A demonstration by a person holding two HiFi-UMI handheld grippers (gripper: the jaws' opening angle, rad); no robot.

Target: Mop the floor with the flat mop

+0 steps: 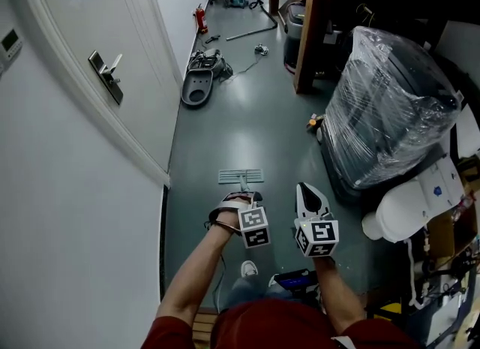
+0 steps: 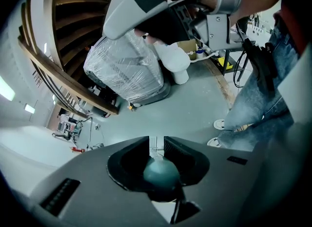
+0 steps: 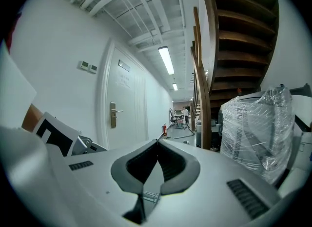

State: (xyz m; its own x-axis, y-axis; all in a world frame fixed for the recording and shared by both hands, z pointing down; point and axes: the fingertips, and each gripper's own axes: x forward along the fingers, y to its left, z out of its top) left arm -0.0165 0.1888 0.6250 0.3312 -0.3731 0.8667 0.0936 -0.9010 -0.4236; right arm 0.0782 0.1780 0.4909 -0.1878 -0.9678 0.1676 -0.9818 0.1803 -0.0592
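Grey-green corridor floor (image 1: 247, 130) carries the pale flat mop head (image 1: 241, 176) at 12 o'clock of the left gripper (image 2: 156, 148), which pinches its teal-tipped handle (image 2: 161, 172); right gripper (image 3: 157, 145), pressed together and empty, sits at 3 o'clock.

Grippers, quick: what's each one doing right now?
Left gripper: shut on the teal round handle of the flat mop.
Right gripper: shut, holding nothing.

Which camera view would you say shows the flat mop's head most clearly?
The head view: the mop head lies whole on the floor ahead. The left gripper view shows only a sliver between its jaws; the right gripper view, none clearly.
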